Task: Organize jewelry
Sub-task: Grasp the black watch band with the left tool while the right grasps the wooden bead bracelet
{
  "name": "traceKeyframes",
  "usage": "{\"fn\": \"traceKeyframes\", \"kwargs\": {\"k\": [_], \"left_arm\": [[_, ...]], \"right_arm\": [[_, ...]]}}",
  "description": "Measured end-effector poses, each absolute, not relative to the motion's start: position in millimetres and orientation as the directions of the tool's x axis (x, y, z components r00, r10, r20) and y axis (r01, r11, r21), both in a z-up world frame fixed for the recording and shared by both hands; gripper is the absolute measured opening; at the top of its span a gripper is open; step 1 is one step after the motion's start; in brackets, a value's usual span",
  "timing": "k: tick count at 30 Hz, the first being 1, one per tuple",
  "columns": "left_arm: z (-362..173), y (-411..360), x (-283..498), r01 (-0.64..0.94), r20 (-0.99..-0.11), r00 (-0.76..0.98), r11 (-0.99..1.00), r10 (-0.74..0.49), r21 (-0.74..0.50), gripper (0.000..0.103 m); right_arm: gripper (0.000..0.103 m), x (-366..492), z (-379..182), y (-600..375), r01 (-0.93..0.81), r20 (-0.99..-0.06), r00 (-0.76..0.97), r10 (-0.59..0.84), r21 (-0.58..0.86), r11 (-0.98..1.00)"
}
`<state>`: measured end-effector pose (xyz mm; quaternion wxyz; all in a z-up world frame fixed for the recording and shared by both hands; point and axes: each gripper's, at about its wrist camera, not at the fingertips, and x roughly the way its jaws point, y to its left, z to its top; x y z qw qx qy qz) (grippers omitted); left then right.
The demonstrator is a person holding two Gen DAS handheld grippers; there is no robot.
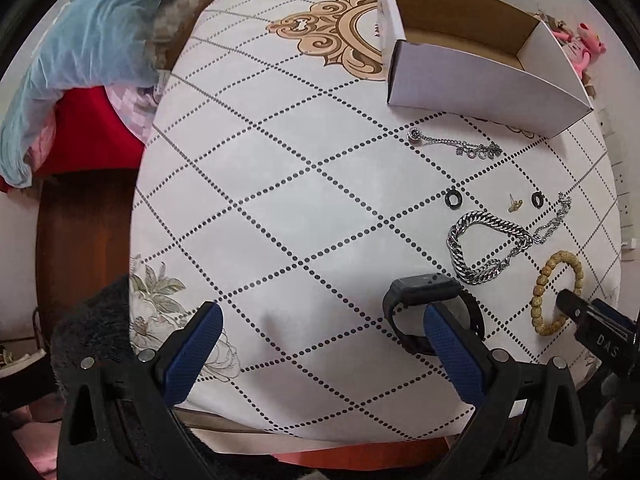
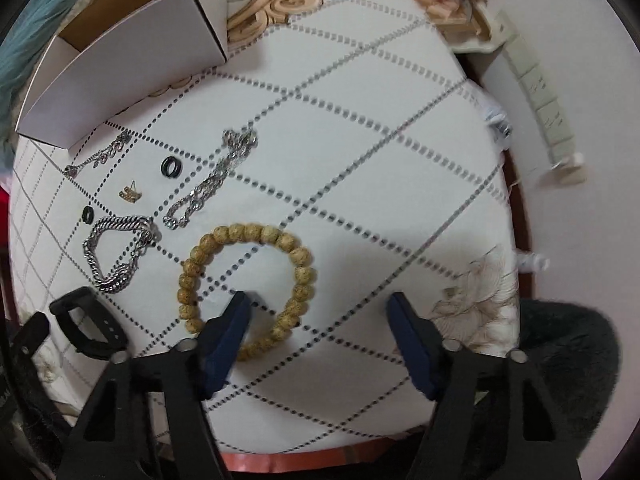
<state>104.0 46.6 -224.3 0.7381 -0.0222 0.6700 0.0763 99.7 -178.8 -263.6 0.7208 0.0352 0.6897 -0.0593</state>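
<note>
Jewelry lies on a white patterned table. A wooden bead bracelet (image 2: 248, 280) (image 1: 558, 294) lies flat; my open right gripper (image 2: 320, 304) hovers at it, its left finger over the ring's inside. A black smartwatch (image 1: 430, 316) (image 2: 86, 328) lies by my open, empty left gripper (image 1: 320, 320), whose right finger overlaps it. A thick silver chain bracelet (image 1: 484, 246) (image 2: 118, 250), a thin silver chain (image 2: 212, 182) (image 1: 554, 220), a charm chain (image 1: 456, 144) (image 2: 98, 156), two black rings (image 1: 454, 199) (image 2: 171, 166), and a gold stud (image 2: 130, 196) lie nearby.
An open white cardboard box (image 1: 472, 80) (image 2: 120, 76) stands at the far side of the table (image 1: 260, 200). Blue cloth (image 1: 80, 48) hangs to the left. A pink toy (image 1: 588, 46) sits by the far right edge. A dark fuzzy cushion (image 2: 560, 344) lies at the near edge.
</note>
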Motion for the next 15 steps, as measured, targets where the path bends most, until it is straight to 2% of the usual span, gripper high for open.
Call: {"fn": "traceKeyframes", "kwargs": {"k": [4,5,7,8,10,12,14,15], "left_arm": [[-232.8,56.7,98.7,-0.158,-0.996,0.077,0.987,0.047,0.035,0.102],[-237.0,57.7,97.5,-0.158,-0.997,0.071,0.987,0.034,0.023,0.102],[-244.7,57.1,96.0,-0.150,-0.998,0.058,0.988,0.027,0.018,0.102],[-248.1,56.1,95.9,-0.142,-0.998,0.058,0.990,0.021,0.012,0.100],[-252.9,51.7,96.6,-0.124,-0.998,0.067,0.992,0.002,-0.006,0.096],[-258.4,48.4,100.8,-0.104,-0.998,0.066,0.994,-0.010,-0.017,0.084],[-263.7,45.2,105.0,-0.088,-0.998,0.057,0.996,-0.023,-0.028,0.056],[-266.2,44.3,105.1,-0.084,-0.998,0.052,0.996,-0.021,-0.026,0.053]], "right_arm": [[0.055,98.1,-259.9,-177.9,0.128,-0.996,0.078,-0.040,-0.030,0.991],[0.049,96.8,-258.7,-178.0,0.126,-0.995,0.087,-0.045,-0.034,0.991],[0.029,95.4,-254.8,-180.0,0.127,-0.994,0.102,-0.047,-0.034,0.991],[0.011,93.9,-254.0,-181.6,0.128,-0.993,0.106,-0.047,-0.033,0.991],[0.009,92.0,-254.2,-188.2,0.132,-0.995,0.097,-0.026,-0.014,0.991],[0.009,89.2,-254.6,-193.2,0.136,-0.997,0.078,-0.005,0.006,0.991],[0.009,82.3,-254.0,-194.4,0.137,-0.998,0.065,0.009,0.018,0.990],[0.010,79.6,-253.2,-194.5,0.137,-0.998,0.064,0.011,0.019,0.990]]}}
